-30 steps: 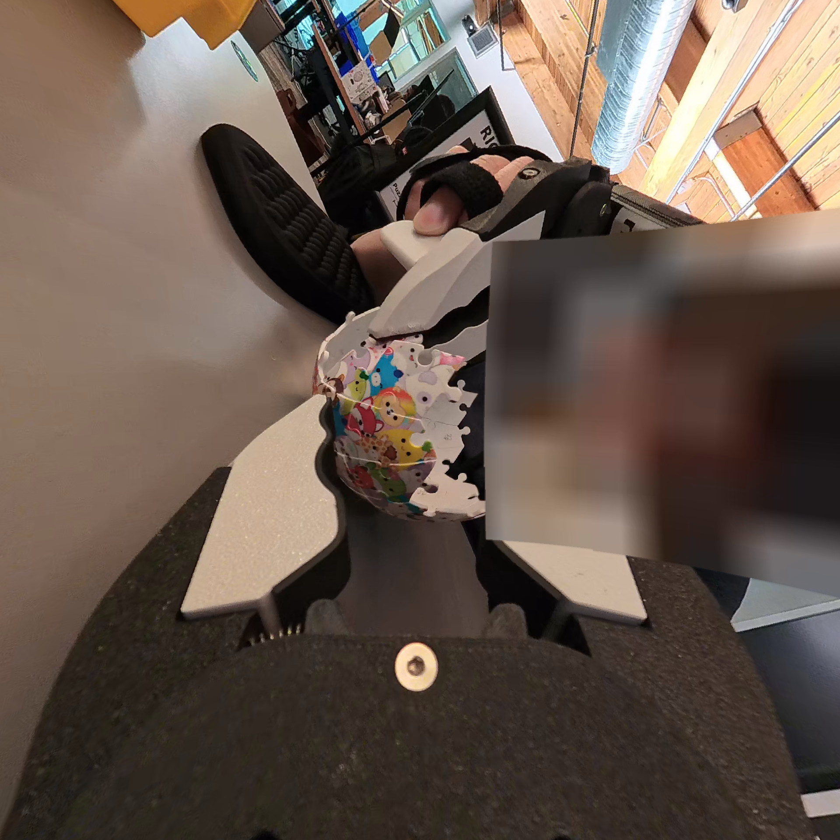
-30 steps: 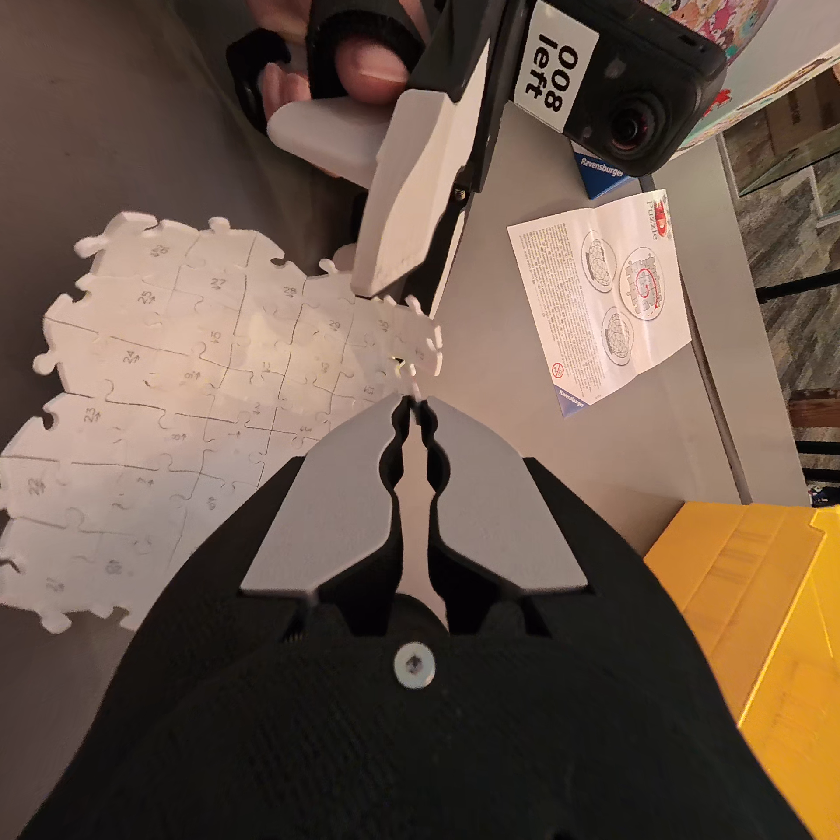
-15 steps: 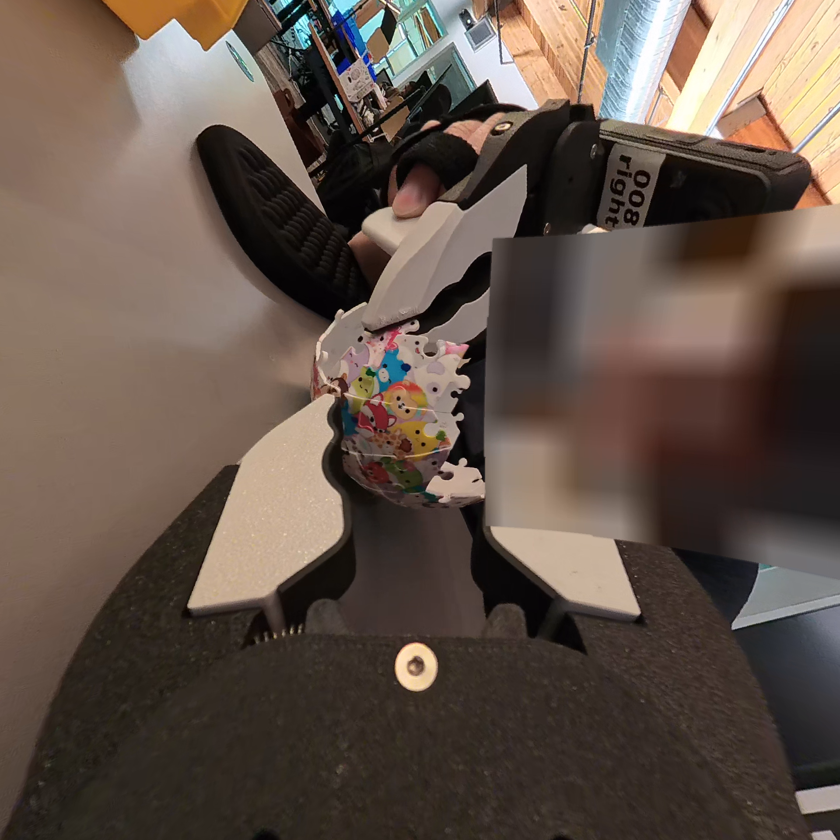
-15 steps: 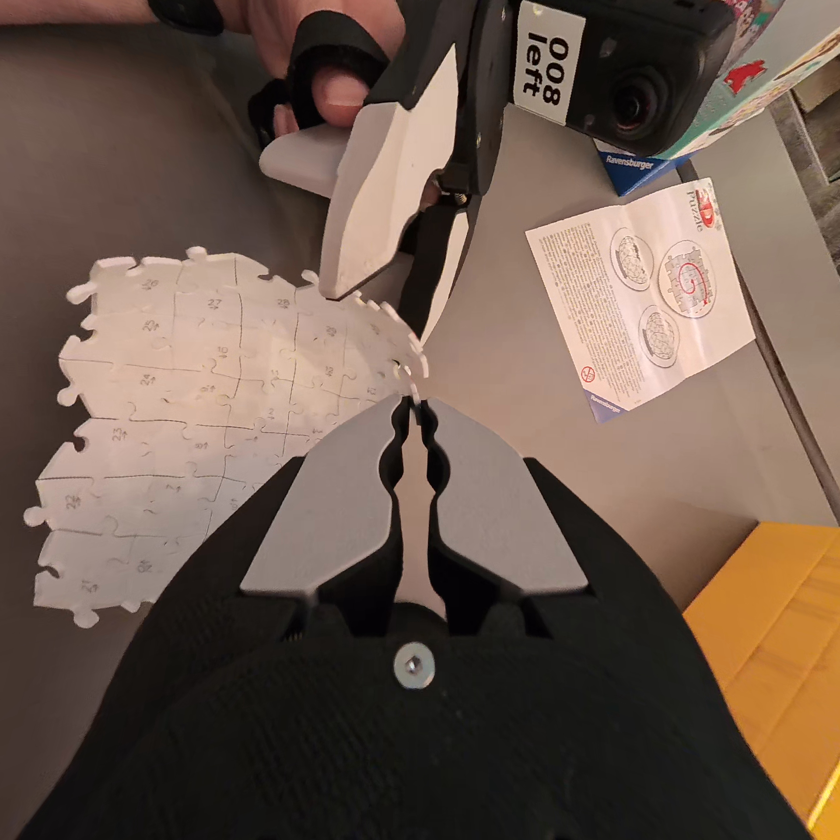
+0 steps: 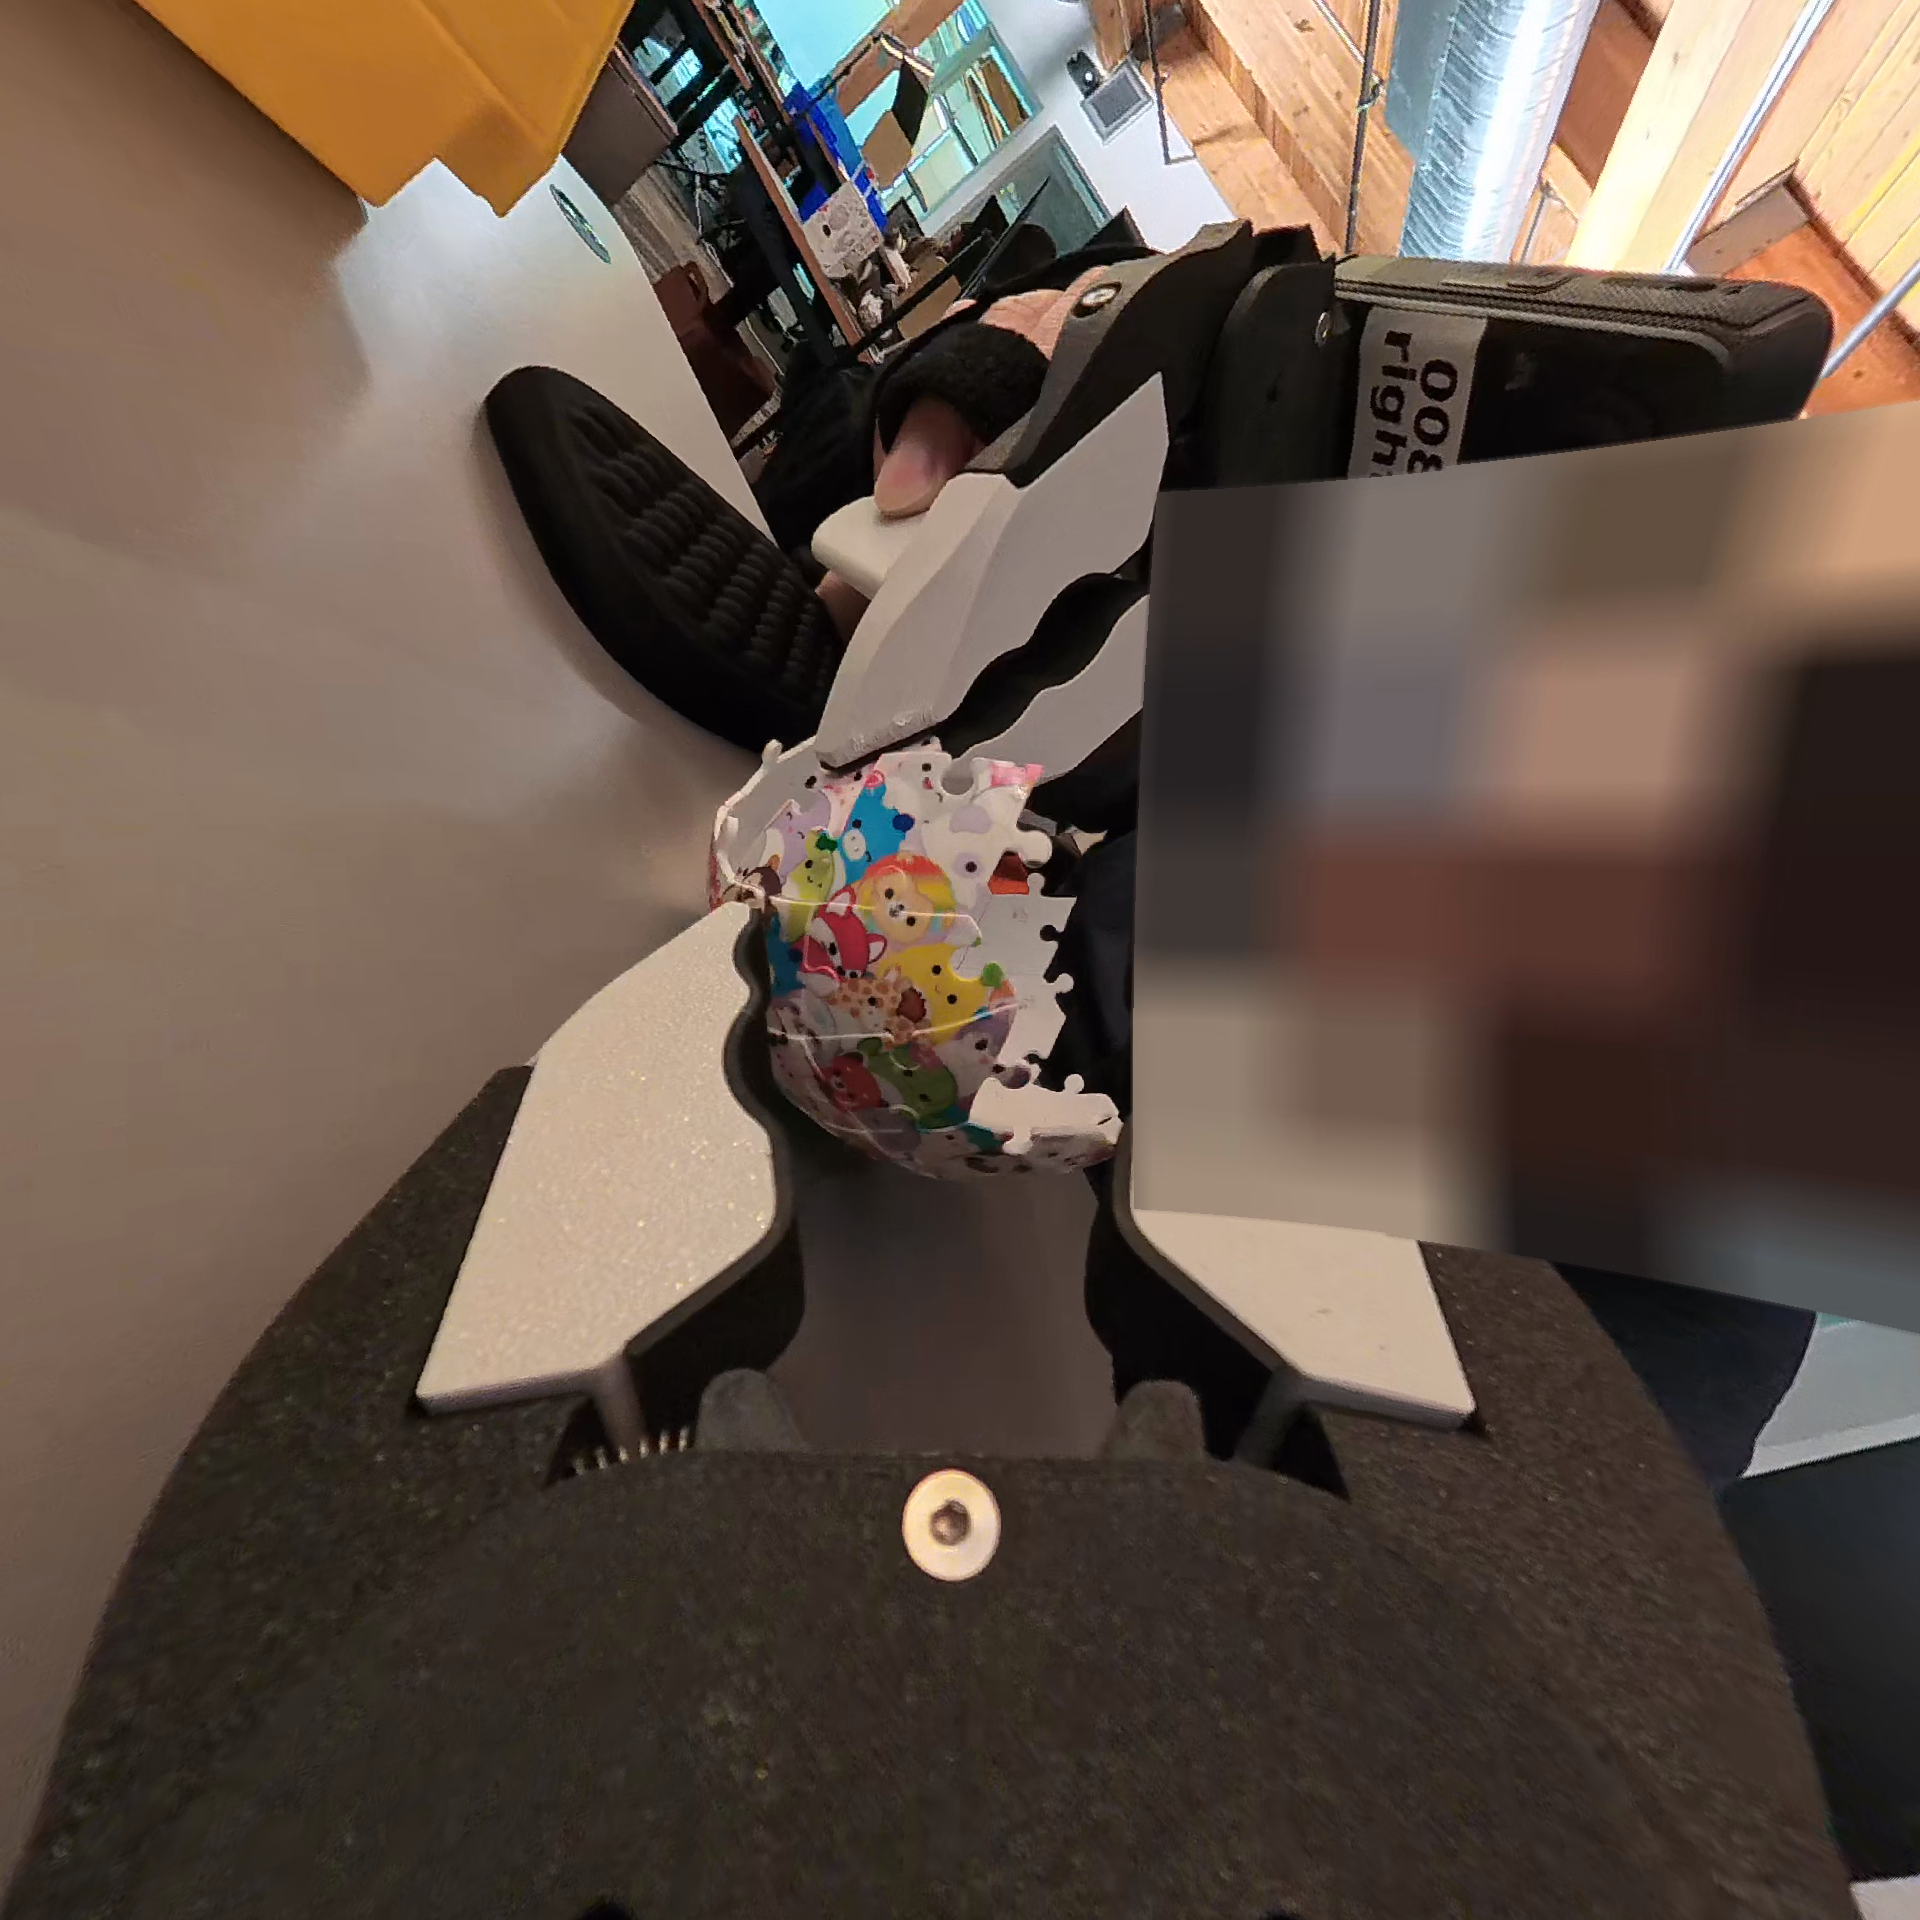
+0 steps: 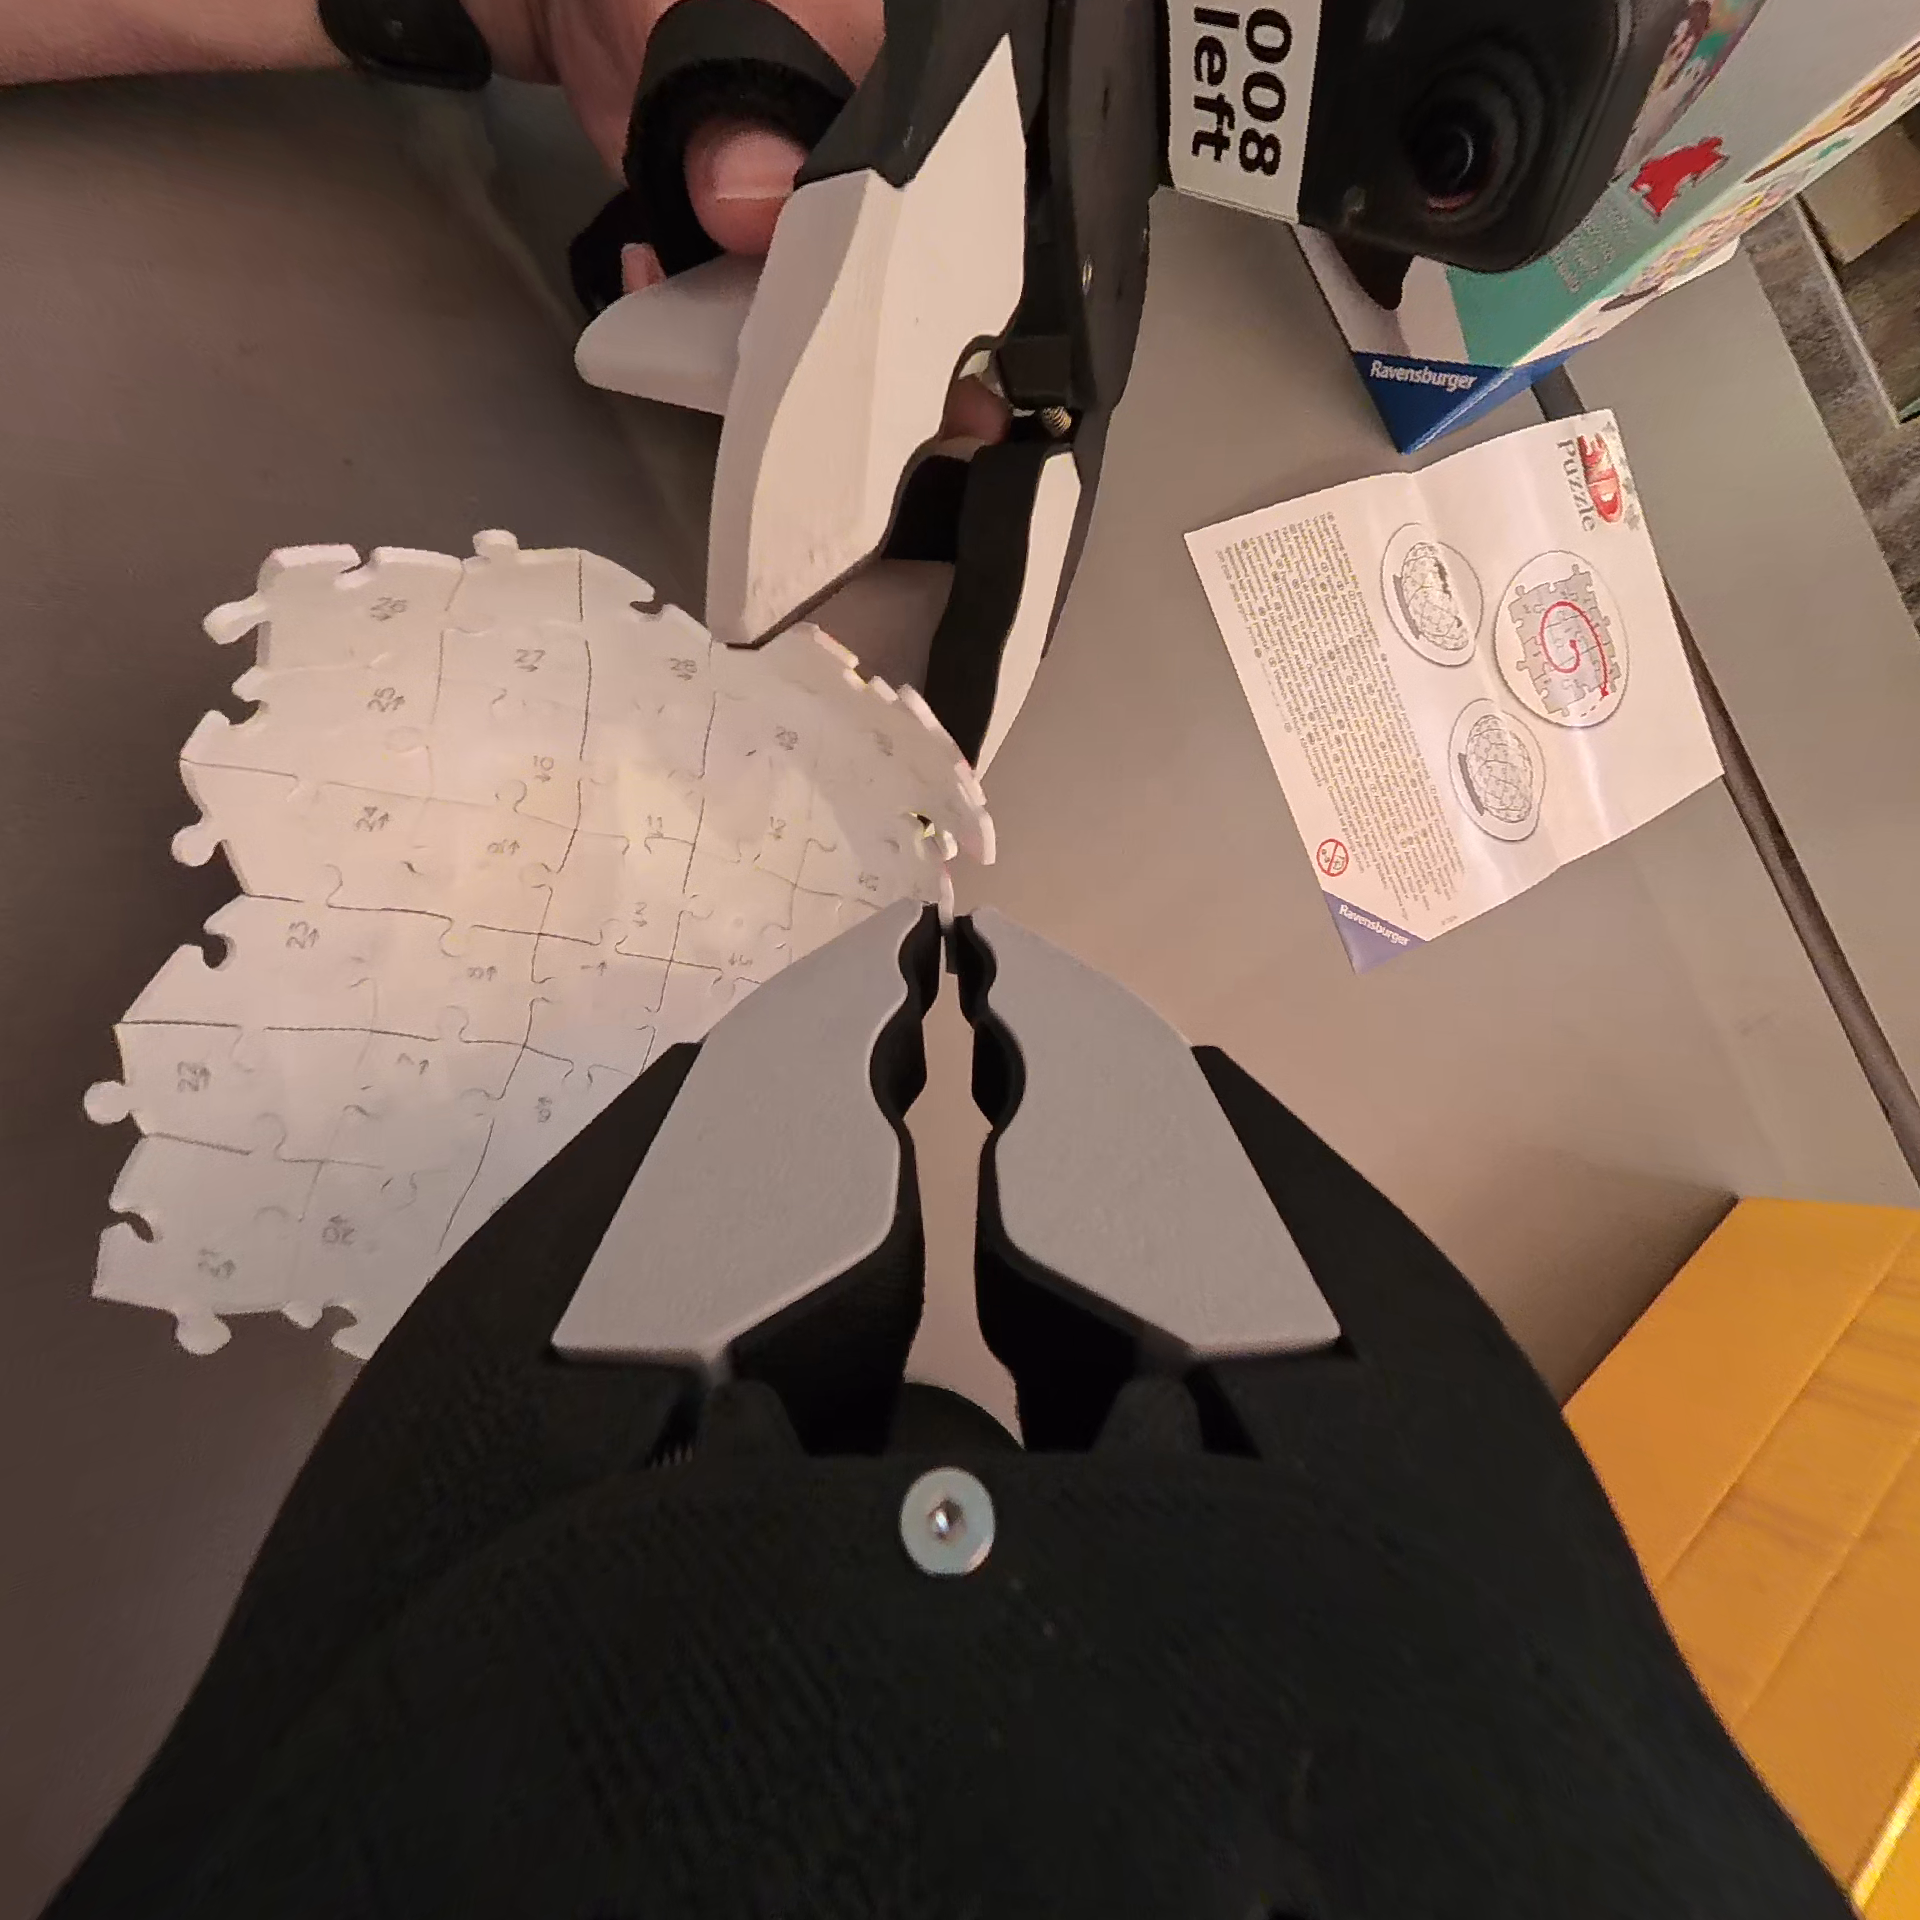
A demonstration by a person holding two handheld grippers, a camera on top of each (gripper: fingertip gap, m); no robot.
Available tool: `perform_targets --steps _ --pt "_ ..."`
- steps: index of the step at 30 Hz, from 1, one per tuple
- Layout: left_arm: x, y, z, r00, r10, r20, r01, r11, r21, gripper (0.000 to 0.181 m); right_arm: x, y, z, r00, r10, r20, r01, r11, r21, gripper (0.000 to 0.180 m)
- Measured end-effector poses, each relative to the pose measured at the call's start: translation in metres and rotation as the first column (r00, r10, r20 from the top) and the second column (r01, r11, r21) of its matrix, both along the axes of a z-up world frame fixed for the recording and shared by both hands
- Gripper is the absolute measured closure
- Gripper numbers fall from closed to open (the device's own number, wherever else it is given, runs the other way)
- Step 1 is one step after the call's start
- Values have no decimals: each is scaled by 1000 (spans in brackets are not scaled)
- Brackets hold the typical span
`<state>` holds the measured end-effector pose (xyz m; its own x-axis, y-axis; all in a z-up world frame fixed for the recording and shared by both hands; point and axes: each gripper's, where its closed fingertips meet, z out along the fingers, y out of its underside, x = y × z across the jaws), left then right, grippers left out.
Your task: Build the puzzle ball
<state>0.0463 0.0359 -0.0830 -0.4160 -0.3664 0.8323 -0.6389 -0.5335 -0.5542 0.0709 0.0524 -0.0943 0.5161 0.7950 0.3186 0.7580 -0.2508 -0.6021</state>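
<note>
In the left wrist view, the left gripper point(image 5: 914, 997) had its jaws spread around the half-built puzzle ball point(image 5: 894, 966). The left finger point(image 5: 623, 1164) touched the ball's coloured outer face; the right finger point(image 5: 1320, 1309) was mostly behind a blurred patch, so contact on that side could not be told. The right gripper point(image 5: 914, 743) came in from above, its tips on the ball's top rim, with a strapped hand point(image 5: 945, 416) behind it. A black ribbed pad point(image 5: 665, 561) lay on the grey table point(image 5: 260, 727), and a yellow bin point(image 5: 395, 83) stood at the far edge.

In the right wrist view, the right gripper point(image 6: 948, 914) was pinched on the thin edge of the ball point(image 6: 468, 914), whose white numbered inside faced the camera. The left gripper point(image 6: 862, 665) reached in from above, one finger on the shell's rim. A leaflet point(image 6: 1455, 686) lay on the table point(image 6: 1195, 987) beside a puzzle box point(image 6: 1507, 353), with the bin point(image 6: 1766, 1455) at lower right.
</note>
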Motion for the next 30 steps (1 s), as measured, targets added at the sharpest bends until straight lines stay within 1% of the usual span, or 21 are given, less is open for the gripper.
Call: perform_targets --steps 14,30 --pt "3 2 -3 1000 17 -11 -18 1000 -6 115 5 7 -4 1000 -21 -10 21 1000 -3 173" --pt "5 4 -7 998 23 -56 -25 999 -44 117 12 15 -12 998 -48 -50 45 997 -57 170"
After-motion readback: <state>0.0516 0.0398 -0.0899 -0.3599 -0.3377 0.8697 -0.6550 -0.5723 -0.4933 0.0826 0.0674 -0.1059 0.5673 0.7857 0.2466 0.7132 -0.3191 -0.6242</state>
